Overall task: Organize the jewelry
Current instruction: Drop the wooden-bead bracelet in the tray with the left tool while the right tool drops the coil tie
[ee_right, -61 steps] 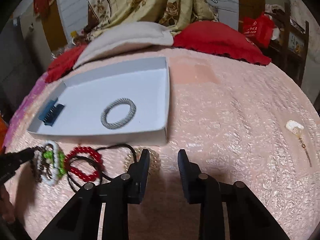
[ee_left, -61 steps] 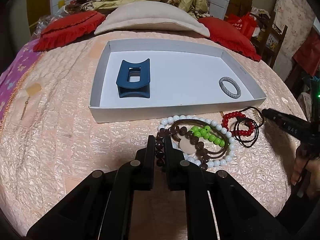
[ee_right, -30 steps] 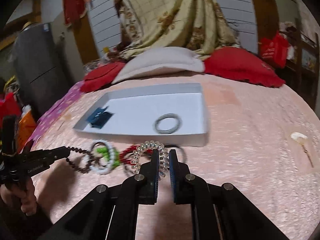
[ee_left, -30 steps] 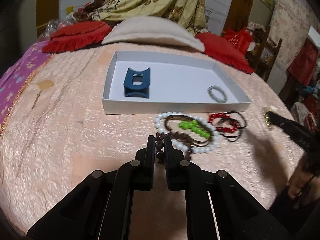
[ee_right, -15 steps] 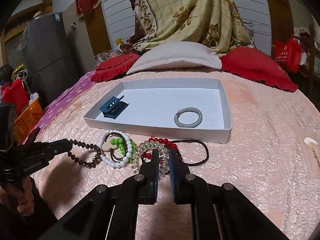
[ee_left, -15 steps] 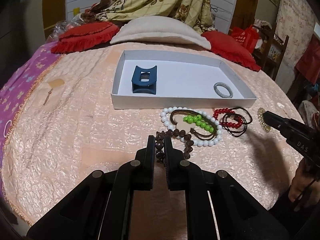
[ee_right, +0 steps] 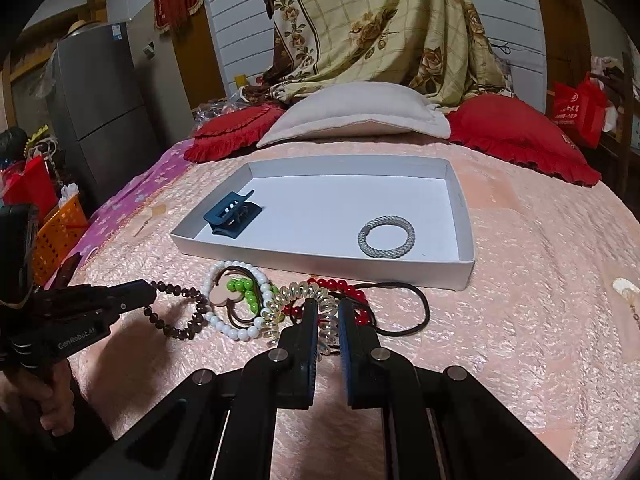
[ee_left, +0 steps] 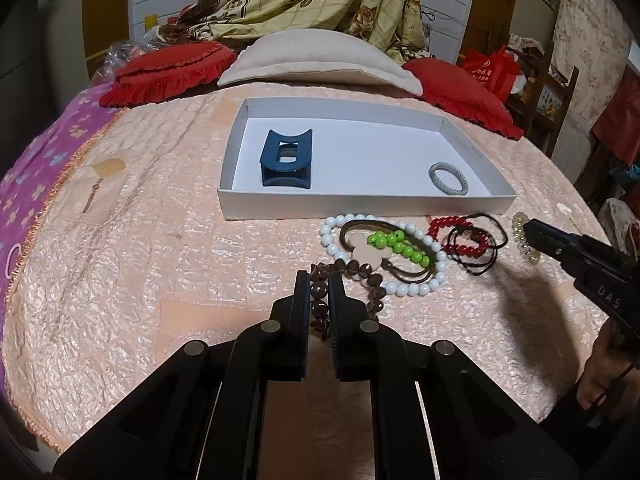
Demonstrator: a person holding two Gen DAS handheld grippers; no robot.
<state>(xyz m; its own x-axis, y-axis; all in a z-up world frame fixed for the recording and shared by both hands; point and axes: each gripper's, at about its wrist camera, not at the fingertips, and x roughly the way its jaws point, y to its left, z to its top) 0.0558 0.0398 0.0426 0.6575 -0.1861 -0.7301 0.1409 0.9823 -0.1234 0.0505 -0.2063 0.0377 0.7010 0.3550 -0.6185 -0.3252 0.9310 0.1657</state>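
Left tool pinching brown bead bracelet — right tool pinching clear coil tie.

White tray; navy hair claw at its 9 o'clock, grey woven band at 4; peach bedspread.

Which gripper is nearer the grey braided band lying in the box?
Right. The right gripper, shut on the clear coil tie, sits just in front of the grey band. The left gripper, holding the brown bead bracelet, is further left.
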